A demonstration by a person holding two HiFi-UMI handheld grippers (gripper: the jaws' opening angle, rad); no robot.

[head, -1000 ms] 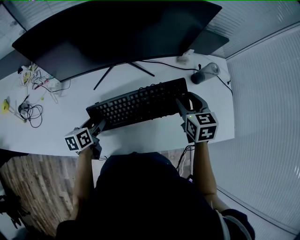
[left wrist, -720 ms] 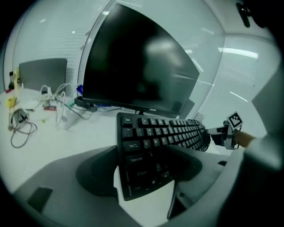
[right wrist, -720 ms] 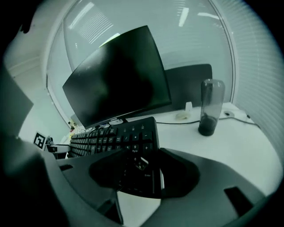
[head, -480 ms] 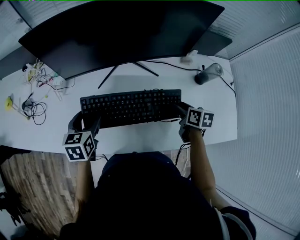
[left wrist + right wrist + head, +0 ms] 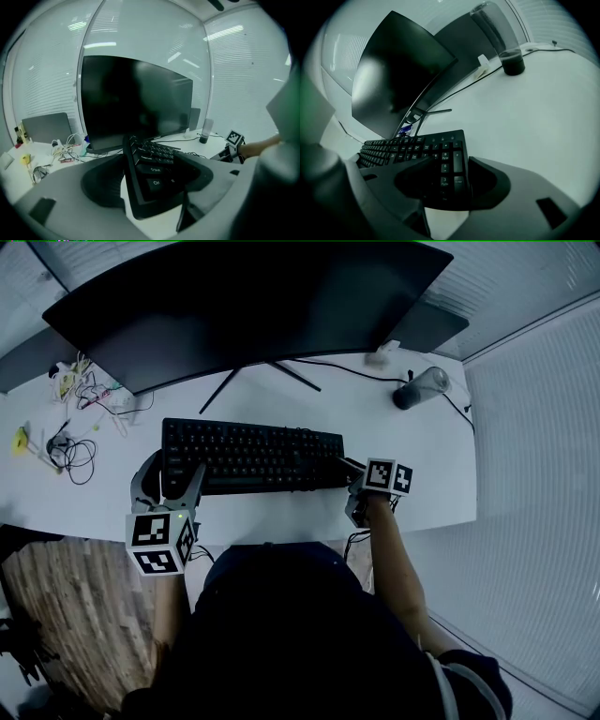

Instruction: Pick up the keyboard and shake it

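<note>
A black keyboard hangs above the white desk, held by both ends in front of the monitor. My left gripper is shut on its left end, where the Ctrl and Shift keys sit between the jaws of the left gripper. My right gripper is shut on the number-pad end. In the right gripper view the keyboard runs away to the left from the right gripper. The left end sits a little higher than the right.
A wide curved monitor on a thin-legged stand fills the back of the desk. A dark tumbler and a cable stand at the back right. Loose cables and small items lie at the left. The desk's front edge runs below the grippers.
The keyboard has rocked over: its right end, raised a second ago, has come down while the left end has gone up. Both grippers rolled with it, keeping their grip.
</note>
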